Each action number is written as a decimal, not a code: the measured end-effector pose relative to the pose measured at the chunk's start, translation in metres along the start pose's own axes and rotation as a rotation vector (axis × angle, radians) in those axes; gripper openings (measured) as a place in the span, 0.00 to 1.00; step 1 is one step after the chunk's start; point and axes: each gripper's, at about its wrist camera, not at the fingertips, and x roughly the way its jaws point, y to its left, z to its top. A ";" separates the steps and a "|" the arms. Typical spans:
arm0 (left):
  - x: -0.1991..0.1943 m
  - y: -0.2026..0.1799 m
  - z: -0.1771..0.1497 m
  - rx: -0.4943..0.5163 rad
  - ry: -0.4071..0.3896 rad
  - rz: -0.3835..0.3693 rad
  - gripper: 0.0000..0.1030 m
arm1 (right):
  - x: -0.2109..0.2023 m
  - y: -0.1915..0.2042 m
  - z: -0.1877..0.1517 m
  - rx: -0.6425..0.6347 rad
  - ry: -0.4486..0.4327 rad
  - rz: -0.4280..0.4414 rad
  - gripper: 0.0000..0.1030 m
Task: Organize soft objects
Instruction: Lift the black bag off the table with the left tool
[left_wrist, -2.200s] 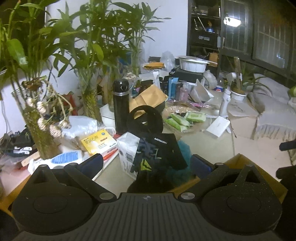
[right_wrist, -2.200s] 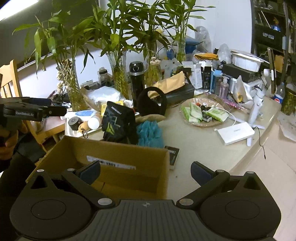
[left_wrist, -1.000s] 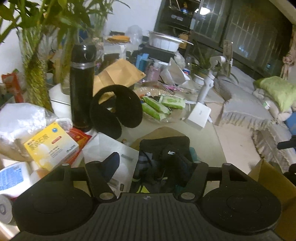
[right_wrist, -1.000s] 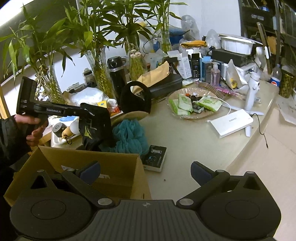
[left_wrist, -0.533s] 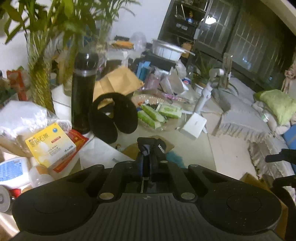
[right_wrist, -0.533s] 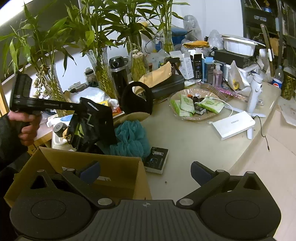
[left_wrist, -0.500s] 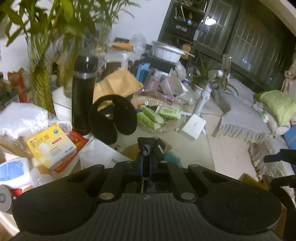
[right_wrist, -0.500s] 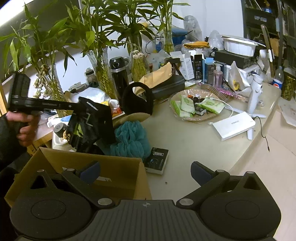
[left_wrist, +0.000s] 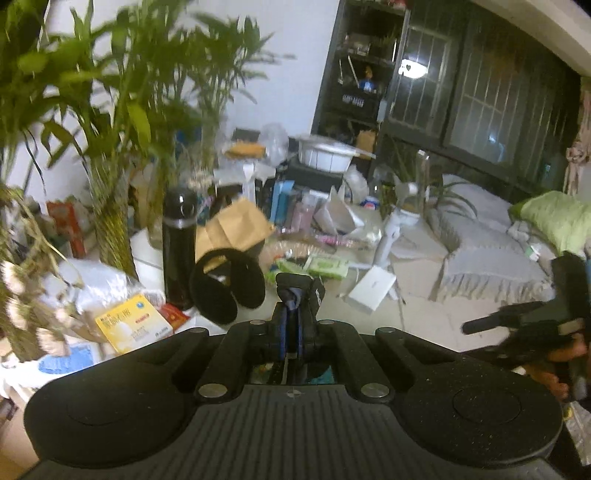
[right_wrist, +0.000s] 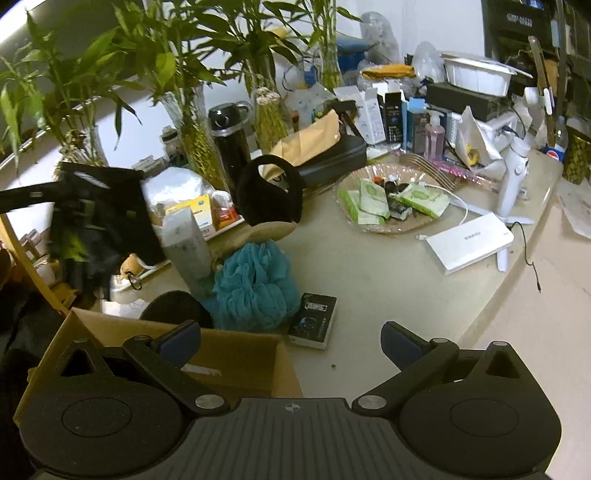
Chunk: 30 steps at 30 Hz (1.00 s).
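Observation:
My left gripper (left_wrist: 295, 295) is shut on a black cloth with a yellow-green print (left_wrist: 300, 285). In the right wrist view the black cloth (right_wrist: 96, 218) hangs blurred in the air at the left, above the table's edge and beyond the cardboard box (right_wrist: 240, 354). A teal bath pouf (right_wrist: 255, 284) lies on the table just past the box. Black earmuffs (right_wrist: 269, 192) stand behind it on a tan soft piece (right_wrist: 258, 232). My right gripper (right_wrist: 290, 339) is open and holds nothing over the box's far right corner. In the left wrist view a hand holds the right gripper (left_wrist: 517, 325).
A small black packet (right_wrist: 313, 320) lies beside the pouf. A grey carton (right_wrist: 186, 247), a black flask (right_wrist: 231, 140), glass vases with bamboo (right_wrist: 195, 140), a glass plate of green packets (right_wrist: 388, 225) and a white flat box (right_wrist: 469, 242) crowd the table.
The left gripper closed on the black cloth and lifted it off the table, up and to the left in the right wrist view. The grey carton and pouf behind it now show.

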 end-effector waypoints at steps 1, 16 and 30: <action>-0.007 -0.004 0.001 0.003 -0.013 0.006 0.06 | 0.002 0.000 0.003 0.000 0.006 0.000 1.00; -0.076 -0.034 -0.013 -0.019 -0.136 0.099 0.06 | 0.056 -0.008 0.044 -0.039 0.110 0.005 1.00; -0.092 -0.022 -0.039 -0.018 -0.154 0.265 0.06 | 0.158 -0.024 0.053 0.006 0.412 0.039 0.89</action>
